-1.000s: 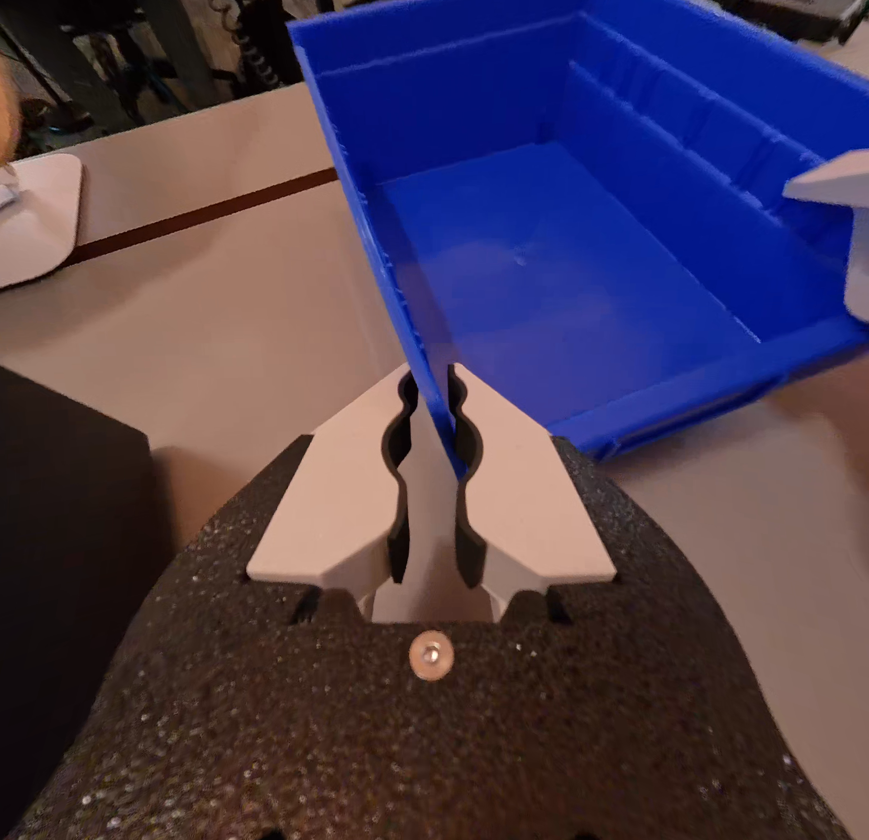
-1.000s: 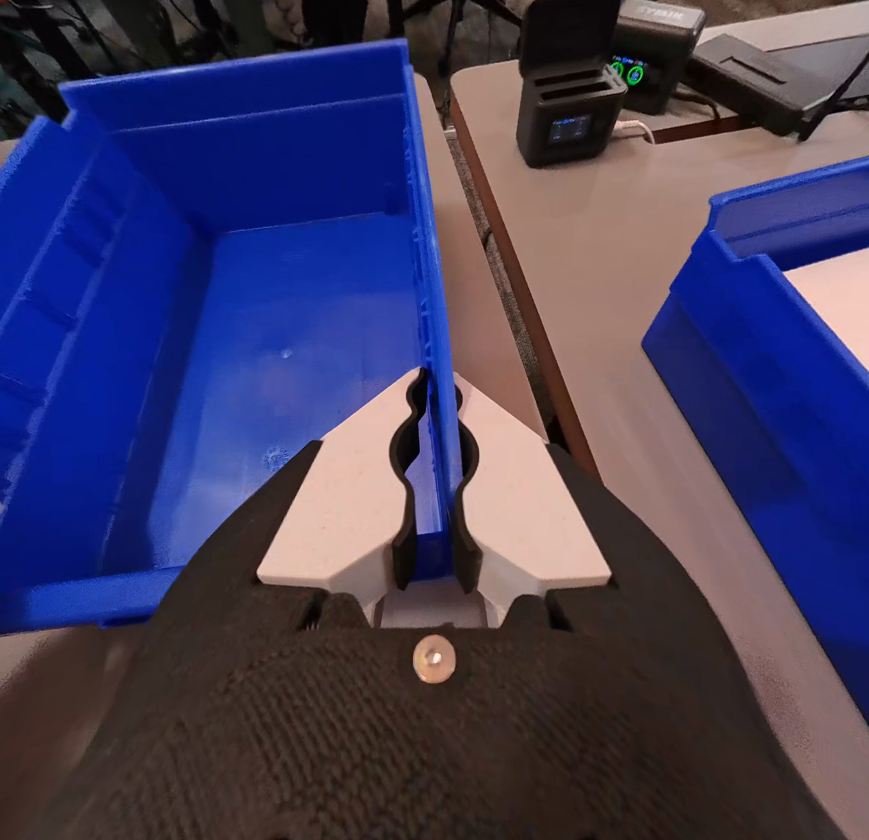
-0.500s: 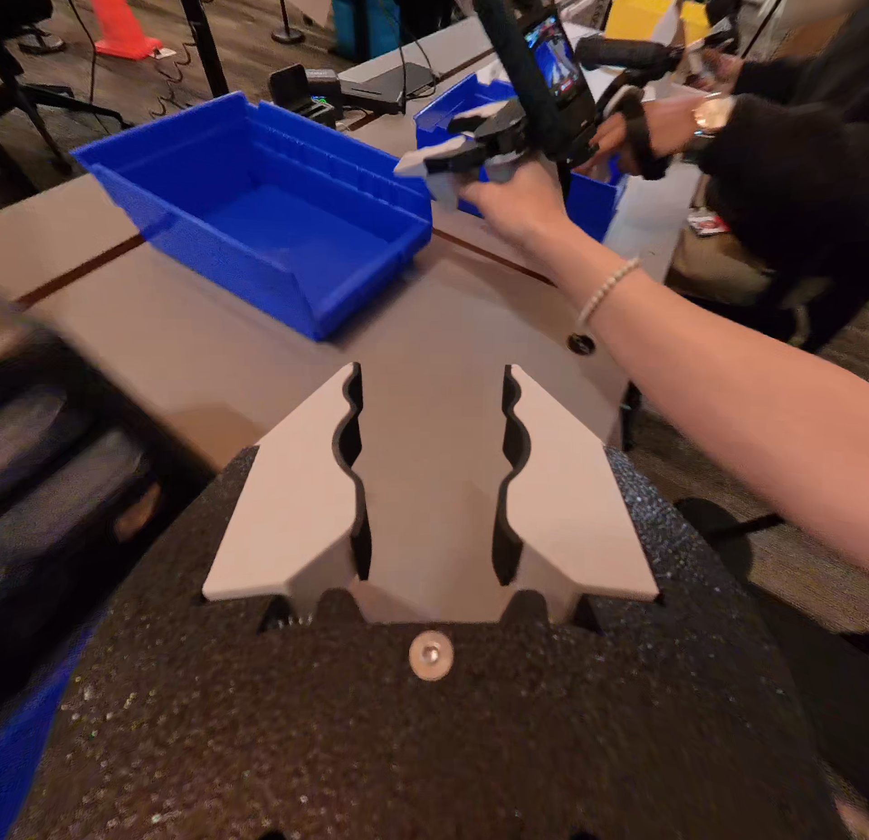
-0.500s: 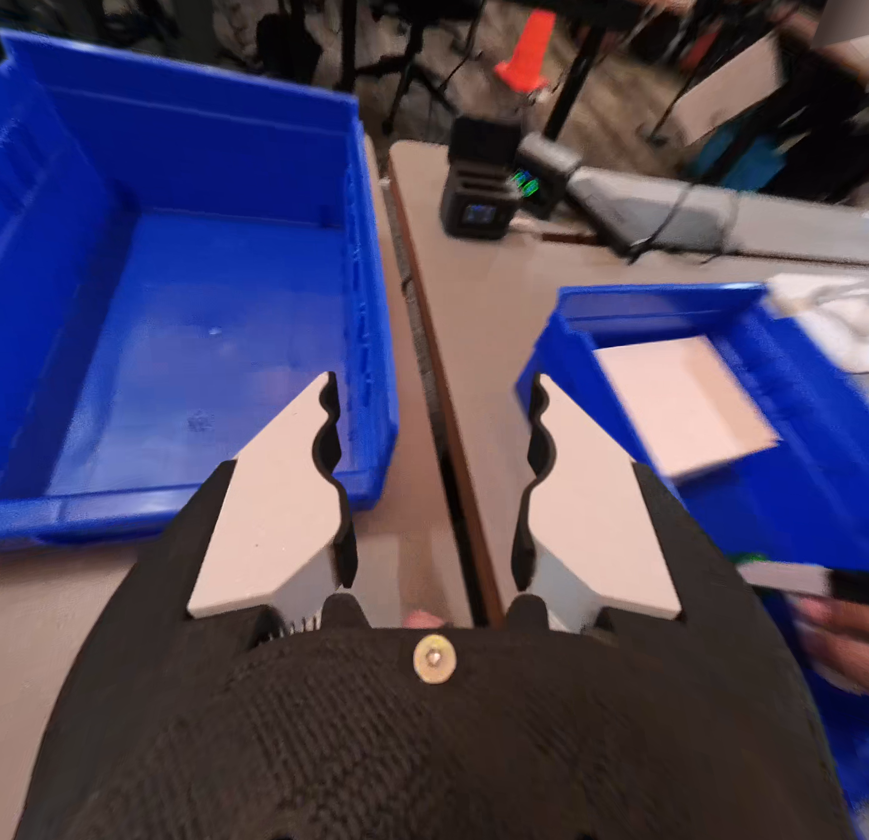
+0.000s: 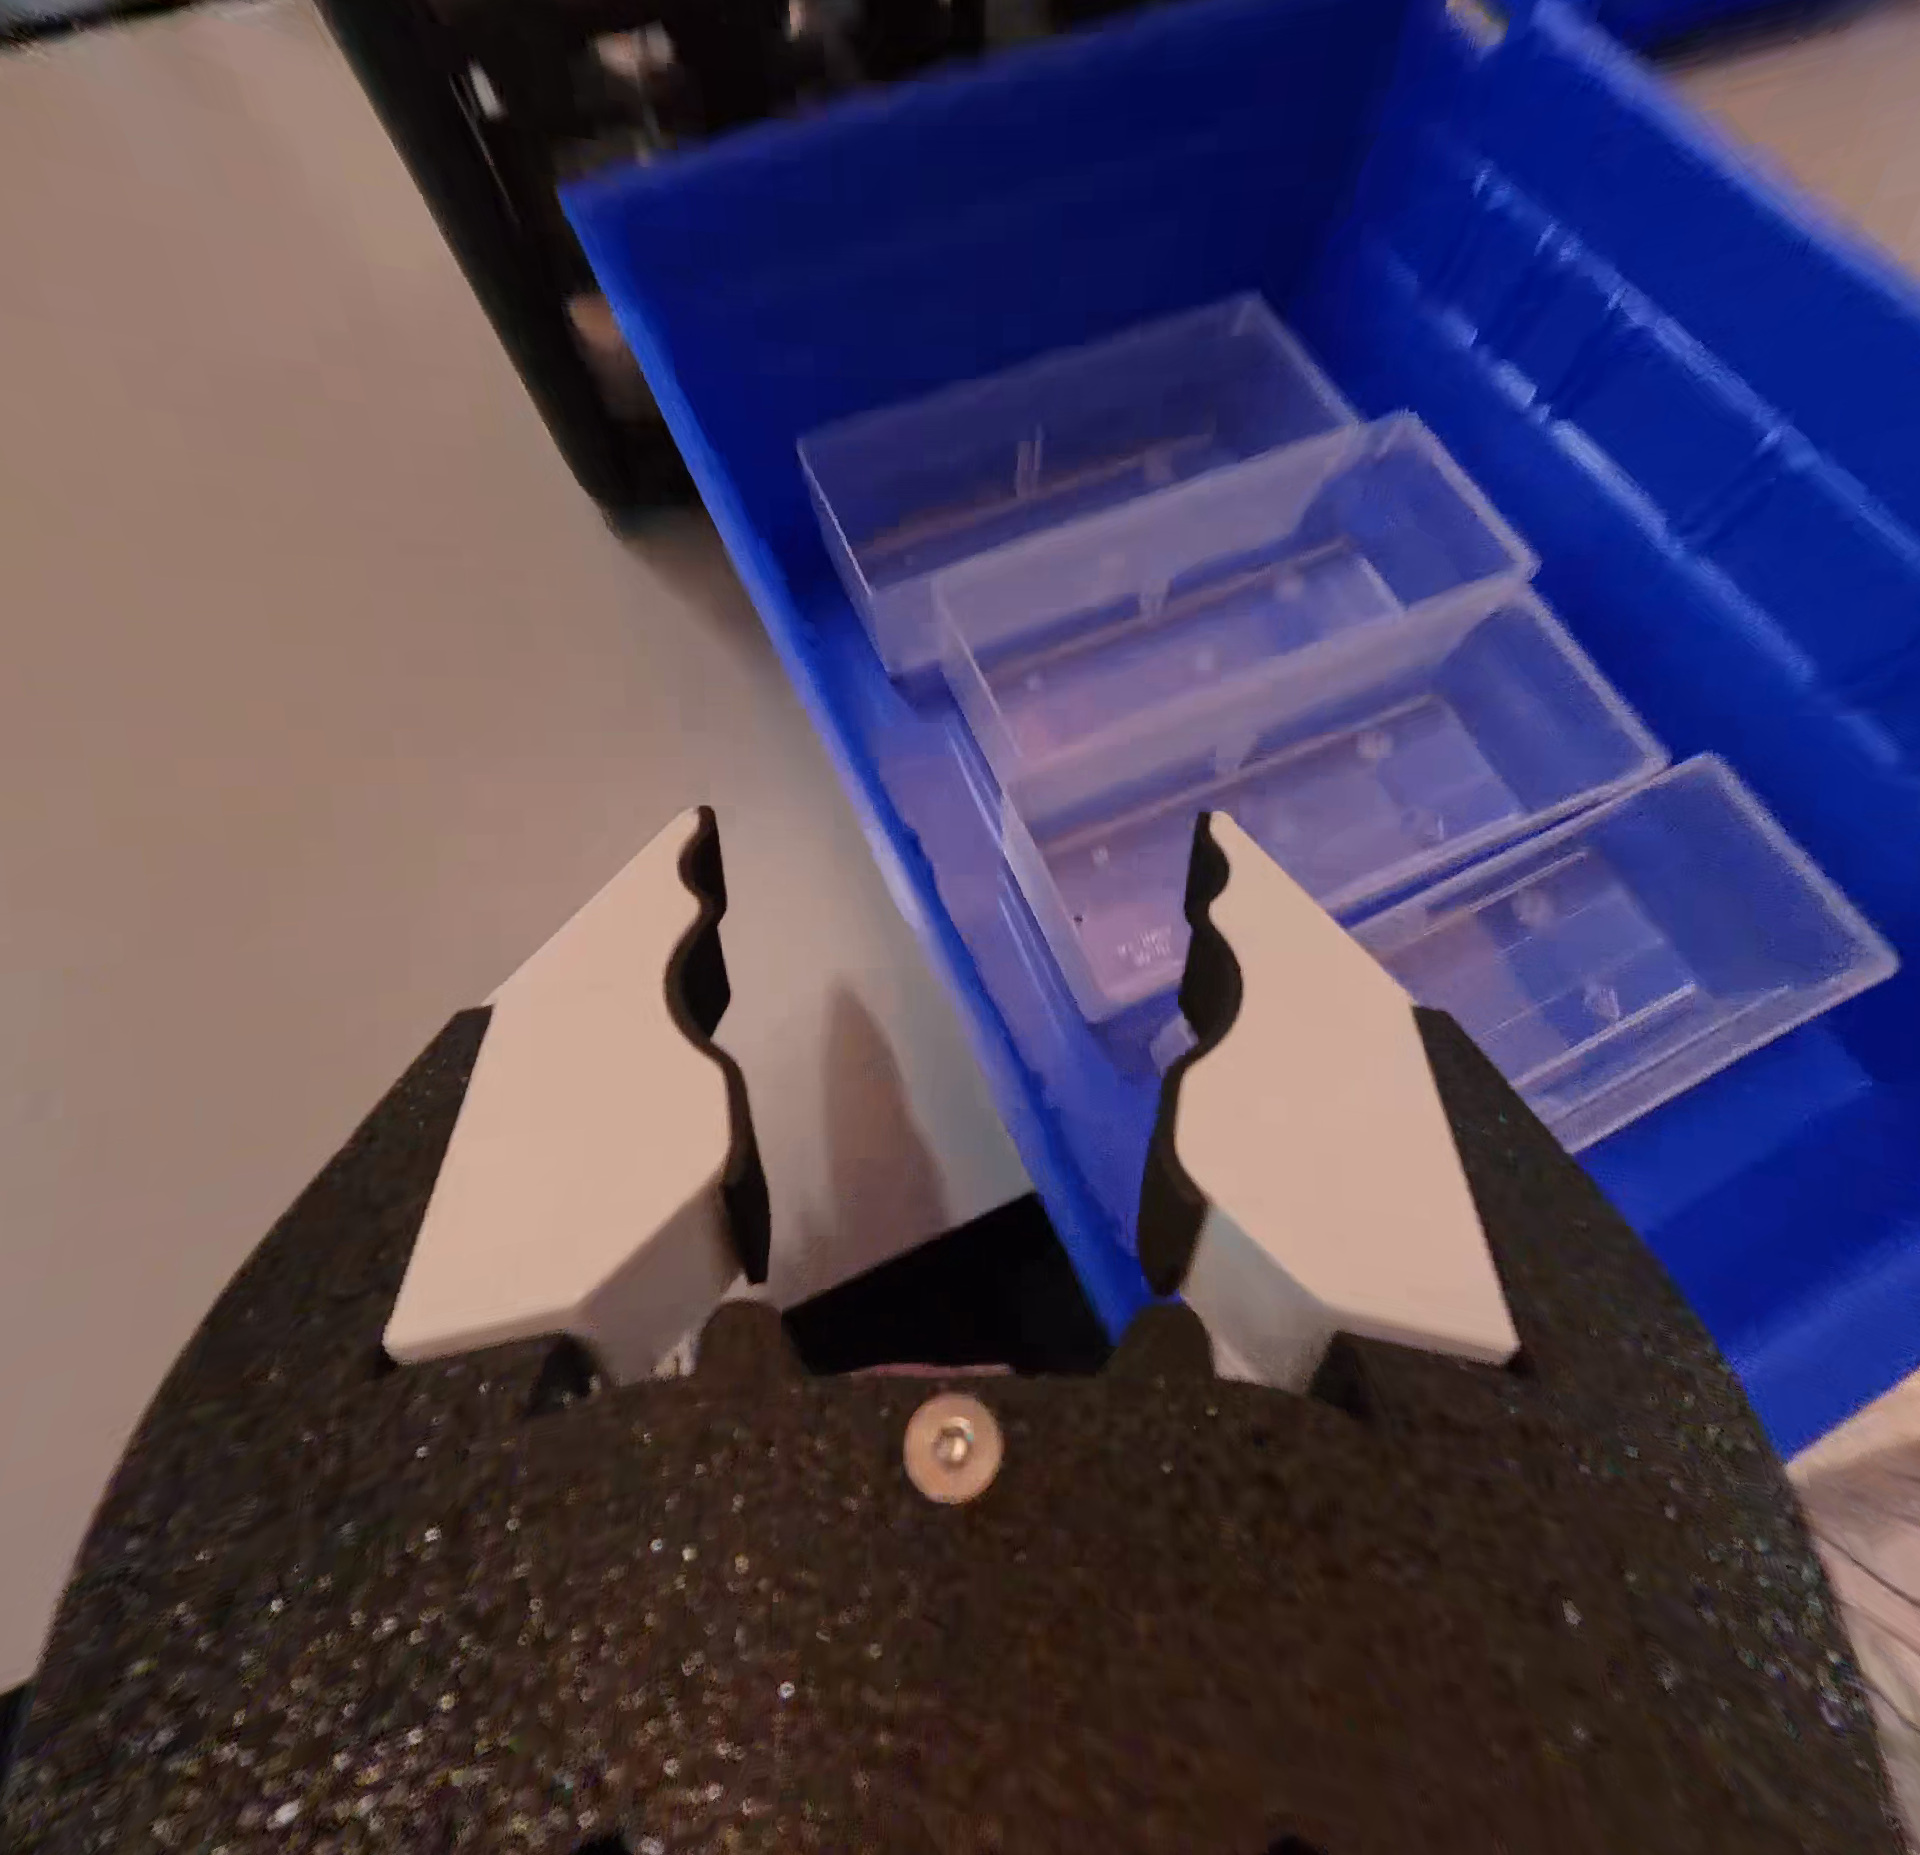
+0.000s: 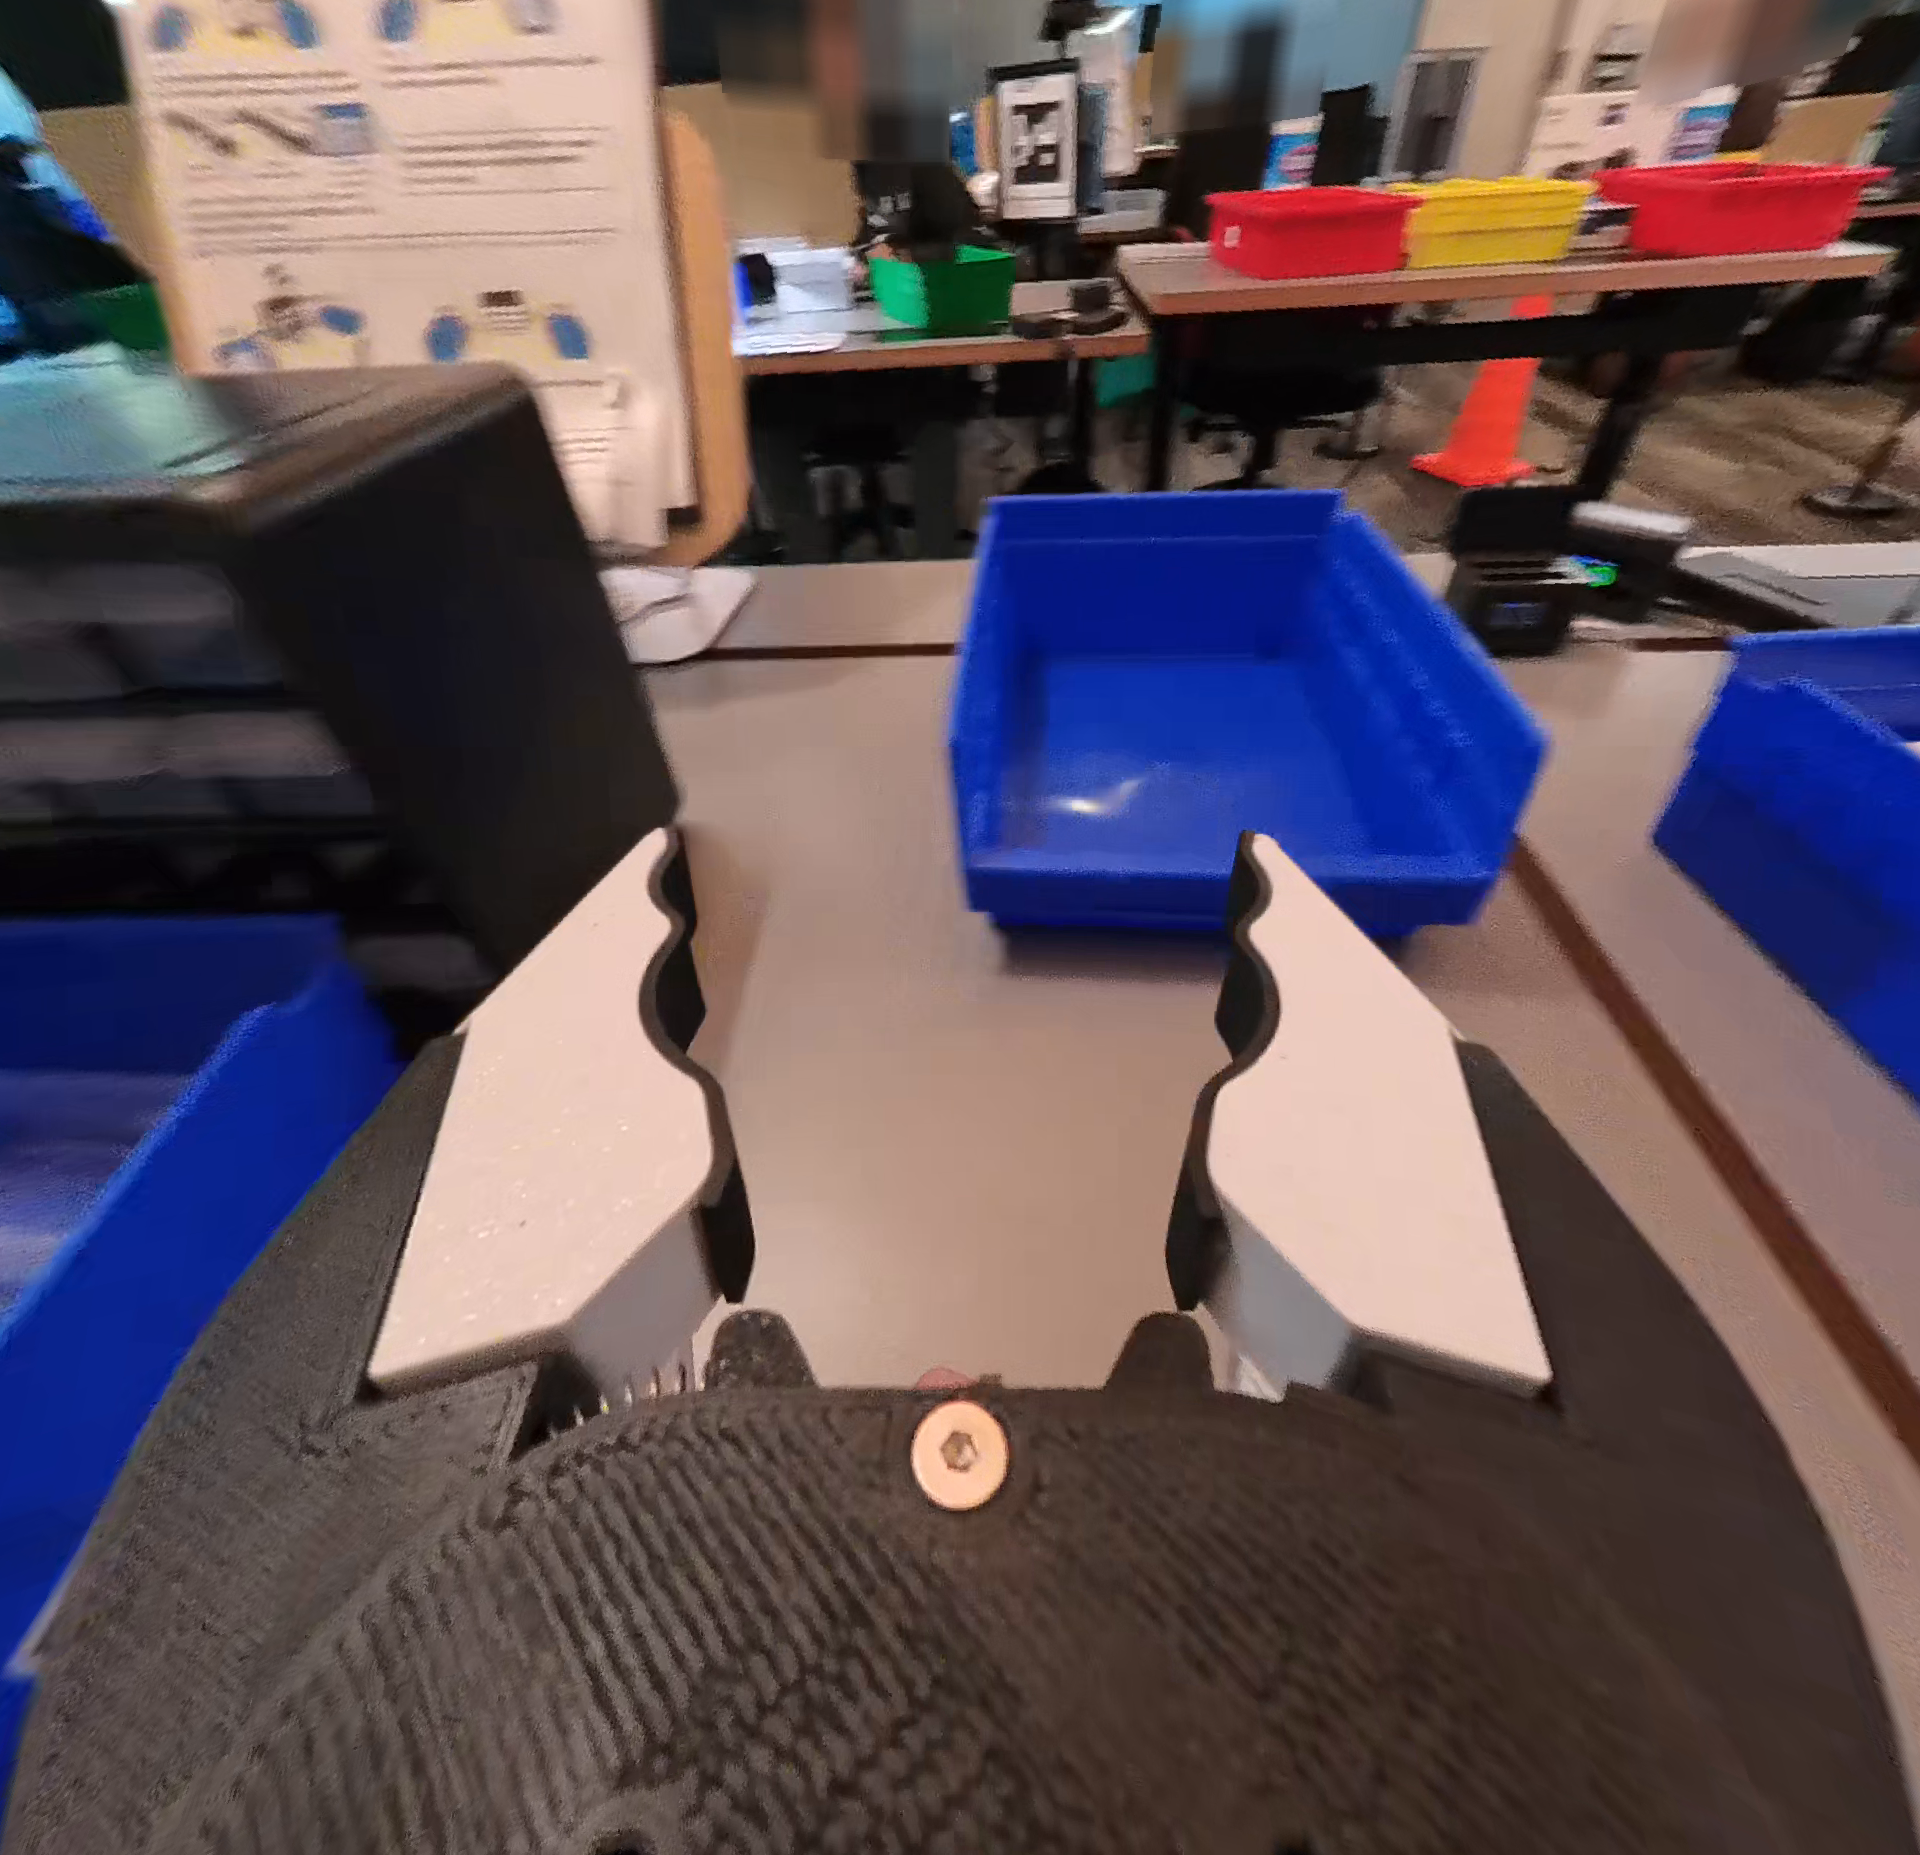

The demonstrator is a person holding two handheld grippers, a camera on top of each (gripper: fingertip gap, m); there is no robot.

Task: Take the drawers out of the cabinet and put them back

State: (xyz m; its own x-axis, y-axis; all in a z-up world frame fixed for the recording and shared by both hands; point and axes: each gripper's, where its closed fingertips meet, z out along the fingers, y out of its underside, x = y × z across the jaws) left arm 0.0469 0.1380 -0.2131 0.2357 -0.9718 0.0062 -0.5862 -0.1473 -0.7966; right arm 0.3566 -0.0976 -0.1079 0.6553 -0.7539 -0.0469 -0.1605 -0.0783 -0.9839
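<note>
Both grippers carry nothing: left gripper has its jaws spread over the near-left wall of a blue bin, right gripper is spread wide above bare table. Clear drawers sit in that bin at about 1 o'clock of the left gripper, at least four, overlapping like shingles, the nearest right beside the right finger (motion blur, so the count is rough). The black cabinet stands at 11–12 o'clock past the bin's far end, just beside it; in the right wrist view the cabinet is at 10 o'clock with dark slots on its face that look empty, though it's too blurred to be sure. My read: removal half looks done, put-back half not started; every visible drawer is out. Next step probably needs a pinch on one drawer wall, and thin clear plastic may slip or flex. In the way: the bin's high walls around the drawers, and stacking that could drag a neighbour along. Farther off: an empty blue bin at 12 o'clock, a third bin at 2 o'clock, chargers, then background tables with red and yellow tubs and an orange cone.
</note>
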